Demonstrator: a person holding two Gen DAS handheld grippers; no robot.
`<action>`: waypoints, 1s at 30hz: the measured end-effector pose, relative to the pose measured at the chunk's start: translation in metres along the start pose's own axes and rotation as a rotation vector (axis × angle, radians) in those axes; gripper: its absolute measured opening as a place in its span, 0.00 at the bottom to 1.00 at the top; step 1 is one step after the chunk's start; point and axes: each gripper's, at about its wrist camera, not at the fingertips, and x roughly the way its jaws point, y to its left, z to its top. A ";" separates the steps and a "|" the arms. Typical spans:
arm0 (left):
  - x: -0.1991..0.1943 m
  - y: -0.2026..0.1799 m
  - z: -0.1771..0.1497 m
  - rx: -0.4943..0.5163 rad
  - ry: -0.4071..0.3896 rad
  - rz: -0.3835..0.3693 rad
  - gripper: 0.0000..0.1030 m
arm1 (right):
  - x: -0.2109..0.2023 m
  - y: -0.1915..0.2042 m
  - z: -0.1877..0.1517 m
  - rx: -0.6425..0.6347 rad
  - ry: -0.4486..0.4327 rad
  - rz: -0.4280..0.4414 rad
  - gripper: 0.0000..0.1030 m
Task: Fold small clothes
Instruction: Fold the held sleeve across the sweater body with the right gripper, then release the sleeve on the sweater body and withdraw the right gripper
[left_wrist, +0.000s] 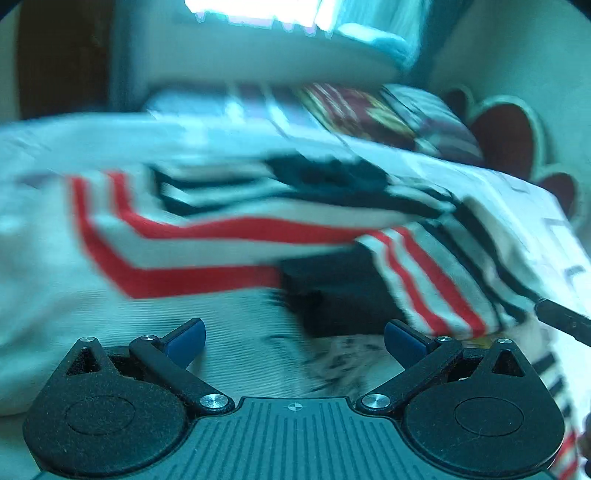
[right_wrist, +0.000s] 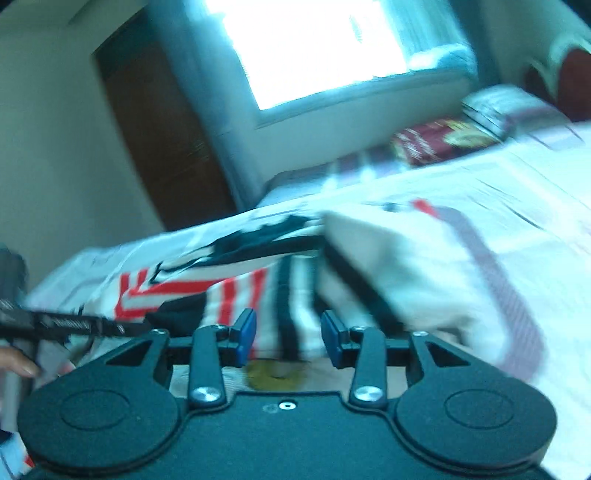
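A small white garment with red and black stripes (left_wrist: 229, 236) lies rumpled on the bed; both views are motion-blurred. My left gripper (left_wrist: 294, 341) is open wide and empty, just above the garment's near white part. The garment also shows in the right wrist view (right_wrist: 236, 291), partly folded over itself. My right gripper (right_wrist: 289, 338) is open with a narrower gap, its blue pads (right_wrist: 245, 334) on either side of a striped fold without pinching it. The other gripper's black arm (right_wrist: 62, 325) reaches in from the left.
The bed has a white patterned sheet (right_wrist: 517, 206). A dark red patterned pillow (left_wrist: 365, 110) lies at the far end. A red and white headboard (left_wrist: 509, 136) stands at right. A wooden door (right_wrist: 159, 140) and a bright window (right_wrist: 314, 48) are behind.
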 end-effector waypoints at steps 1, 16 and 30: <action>0.006 -0.003 0.003 0.000 0.002 -0.010 1.00 | -0.005 -0.012 0.000 0.049 -0.004 -0.005 0.40; -0.014 -0.009 0.030 0.053 -0.139 0.041 0.04 | -0.002 -0.111 -0.013 0.578 -0.044 0.049 0.41; -0.009 0.034 0.008 -0.004 -0.089 0.116 0.04 | 0.018 -0.135 -0.019 0.841 -0.052 0.127 0.34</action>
